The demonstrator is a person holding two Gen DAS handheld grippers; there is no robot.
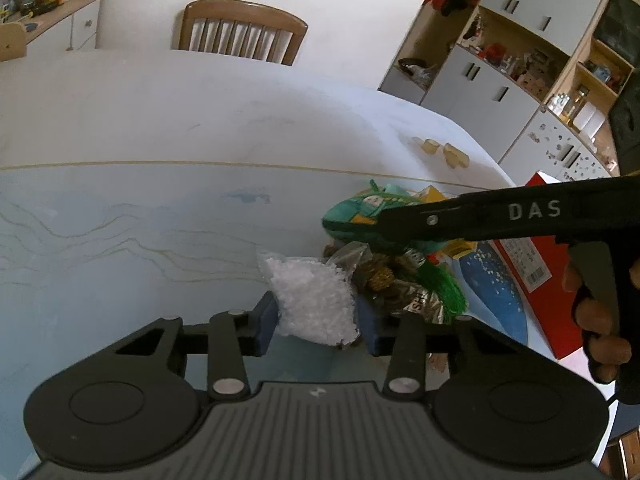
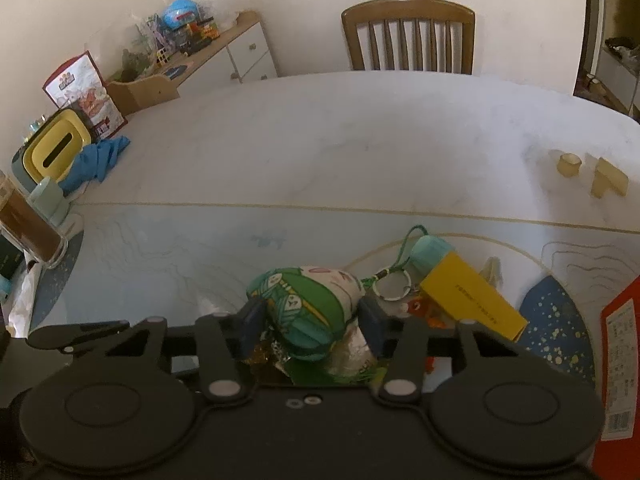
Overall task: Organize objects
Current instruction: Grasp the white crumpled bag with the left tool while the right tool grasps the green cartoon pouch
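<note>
Behind, a wooden chair (image 2: 410, 36) faces the pale marble-patterned table (image 2: 320, 140).

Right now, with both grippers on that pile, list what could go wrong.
1. The left gripper pinches a thin clear bag of white granules; it could tear or slip.
2. The plush toy in the right gripper sits on foil wrappers and may drag them along.
3. Its cord lies by the keyring, which may snag.

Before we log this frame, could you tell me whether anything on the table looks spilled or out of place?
Nothing looks spilled. The oddity is a jumbled heap: the plush toy, bag of white granules and foil wrappers overlap beside the yellow box.
</note>
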